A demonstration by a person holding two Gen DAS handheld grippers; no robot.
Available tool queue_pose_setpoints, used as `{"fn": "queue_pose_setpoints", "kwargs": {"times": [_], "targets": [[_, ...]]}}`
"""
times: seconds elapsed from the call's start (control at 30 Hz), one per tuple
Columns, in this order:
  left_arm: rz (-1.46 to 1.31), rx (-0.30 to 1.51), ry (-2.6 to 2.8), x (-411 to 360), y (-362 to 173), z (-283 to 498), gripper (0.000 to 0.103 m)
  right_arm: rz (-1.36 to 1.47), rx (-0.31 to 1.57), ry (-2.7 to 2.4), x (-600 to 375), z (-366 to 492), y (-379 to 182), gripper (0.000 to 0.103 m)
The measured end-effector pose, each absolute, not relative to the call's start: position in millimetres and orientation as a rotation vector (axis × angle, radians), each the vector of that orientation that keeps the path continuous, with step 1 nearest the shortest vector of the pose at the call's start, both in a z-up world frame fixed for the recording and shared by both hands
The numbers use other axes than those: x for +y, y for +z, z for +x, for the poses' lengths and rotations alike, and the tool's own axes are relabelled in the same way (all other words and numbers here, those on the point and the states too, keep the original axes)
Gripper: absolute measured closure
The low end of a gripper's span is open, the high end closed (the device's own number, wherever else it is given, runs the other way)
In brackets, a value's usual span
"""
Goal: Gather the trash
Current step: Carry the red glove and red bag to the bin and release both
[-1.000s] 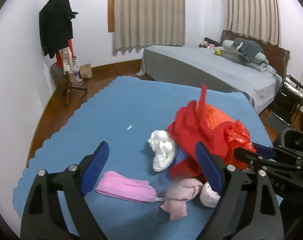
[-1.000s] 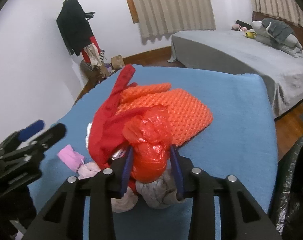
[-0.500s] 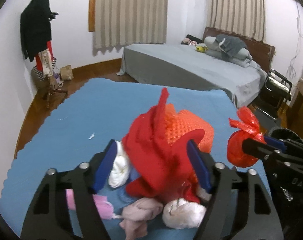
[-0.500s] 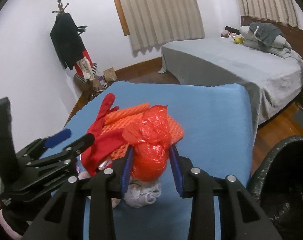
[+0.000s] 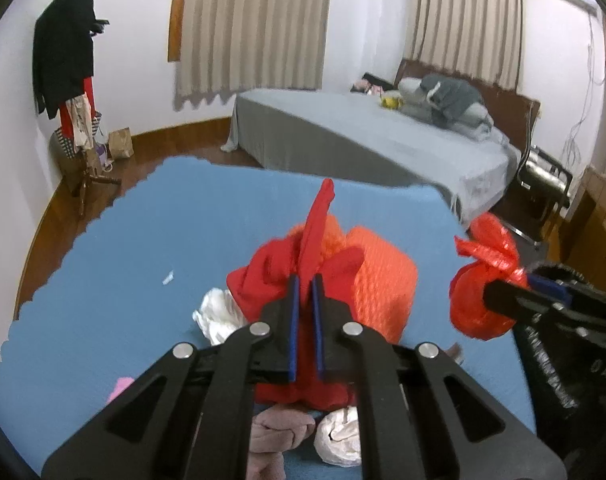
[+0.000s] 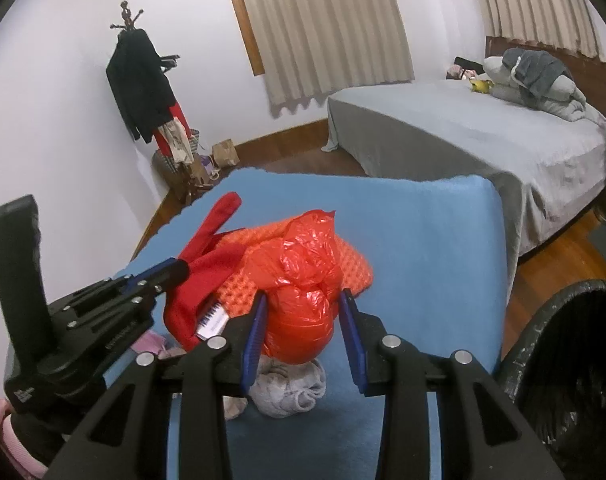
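On the blue mat (image 5: 123, 260) lies a pile of trash. My left gripper (image 5: 305, 280) has its jaws closing tight on a fold of red cloth (image 5: 263, 276), and a strip of the cloth sticks up past the tips. From the right wrist the left gripper (image 6: 179, 268) pinches the same red cloth (image 6: 211, 264). My right gripper (image 6: 303, 298) is shut on a knotted red plastic bag (image 6: 299, 300), held above the mat. It shows in the left wrist view as the right gripper (image 5: 503, 290) with the bag (image 5: 479, 300). An orange bumpy foam sheet (image 5: 383, 280) lies under the cloth.
Crumpled white tissue (image 5: 217, 314), a white wad (image 5: 339, 436), a beige rag (image 5: 279, 432) and a pink piece (image 5: 119, 386) lie around the pile. A bin lined with a black bag (image 6: 575, 360) stands at the right. Behind are a grey bed (image 5: 363, 140) and a coat rack (image 5: 71, 80).
The left gripper moved forward over the pile and went from wide open to shut on the red cloth. The right gripper lifted the red bag off the pile and carried it right.
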State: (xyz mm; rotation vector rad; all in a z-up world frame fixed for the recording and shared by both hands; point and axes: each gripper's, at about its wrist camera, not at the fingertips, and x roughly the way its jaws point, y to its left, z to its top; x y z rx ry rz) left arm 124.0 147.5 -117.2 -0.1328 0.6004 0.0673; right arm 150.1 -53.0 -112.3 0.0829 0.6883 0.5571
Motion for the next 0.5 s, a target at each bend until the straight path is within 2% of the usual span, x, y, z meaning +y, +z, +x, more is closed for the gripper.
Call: {"fn": "queue_pose_setpoints", "kwargs": {"times": [0.5], "targets": [[-0.16,0.431,-0.049,110.3,-35.3,100.8,0.098,0.134,0.553,0.537,-88.1,133.7,-60.0,0.067]]}}
